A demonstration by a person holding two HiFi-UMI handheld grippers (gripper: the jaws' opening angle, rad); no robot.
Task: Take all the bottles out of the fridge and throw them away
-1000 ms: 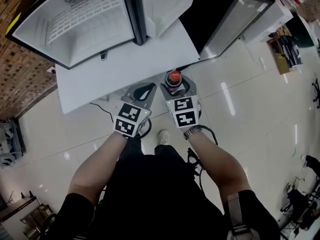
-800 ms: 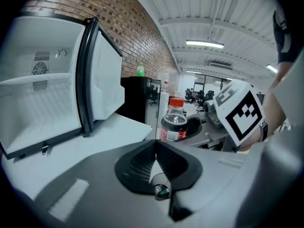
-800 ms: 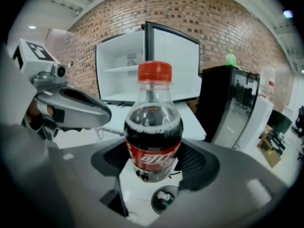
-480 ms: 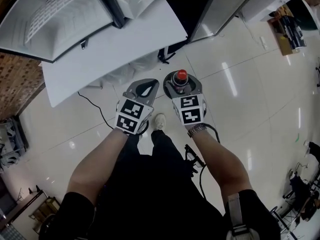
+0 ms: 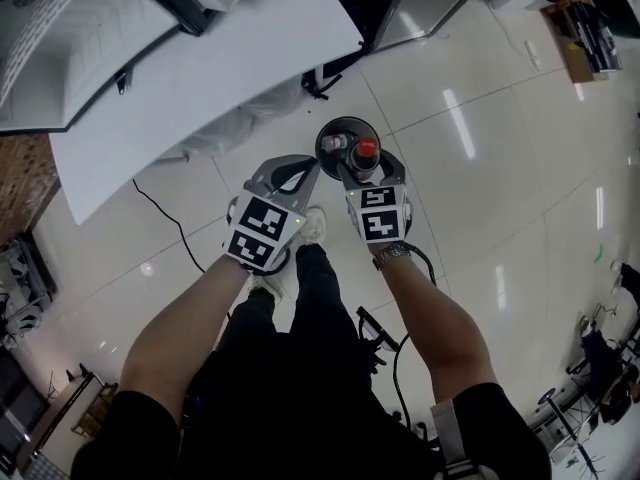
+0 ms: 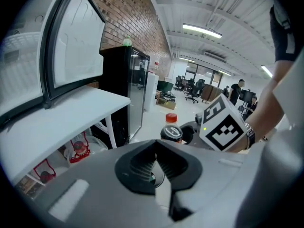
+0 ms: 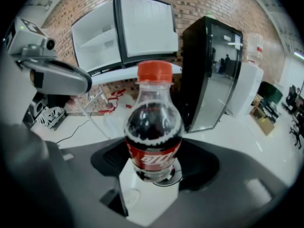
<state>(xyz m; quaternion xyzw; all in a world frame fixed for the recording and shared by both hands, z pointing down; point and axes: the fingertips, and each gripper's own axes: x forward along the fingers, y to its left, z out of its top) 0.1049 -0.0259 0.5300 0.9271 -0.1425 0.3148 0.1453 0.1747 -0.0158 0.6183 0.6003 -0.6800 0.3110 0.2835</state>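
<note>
My right gripper (image 5: 367,165) is shut on a cola bottle (image 5: 366,152) with a red cap and red label, held upright. In the right gripper view the bottle (image 7: 153,127) fills the middle between the jaws. It hangs over the near rim of a round dark bin (image 5: 338,128) on the floor, and another bottle (image 5: 334,141) lies inside the bin. Just to the left, my left gripper (image 5: 288,175) is shut with nothing in it; its pads (image 6: 164,167) meet in the left gripper view. The white fridge (image 5: 60,28) stands with its door open at the top left.
The fridge stands on a white table (image 5: 200,78), with bags underneath (image 6: 78,148). A black glass-door fridge (image 7: 209,75) stands to the right of it. A cable (image 5: 165,218) trails over the glossy tiled floor. The person's shoe (image 5: 312,226) is by the bin.
The view has swung away from the fridge, which slid up and left. Both grippers moved with the bottle over the floor, and the round bin has come into view under the right gripper.
</note>
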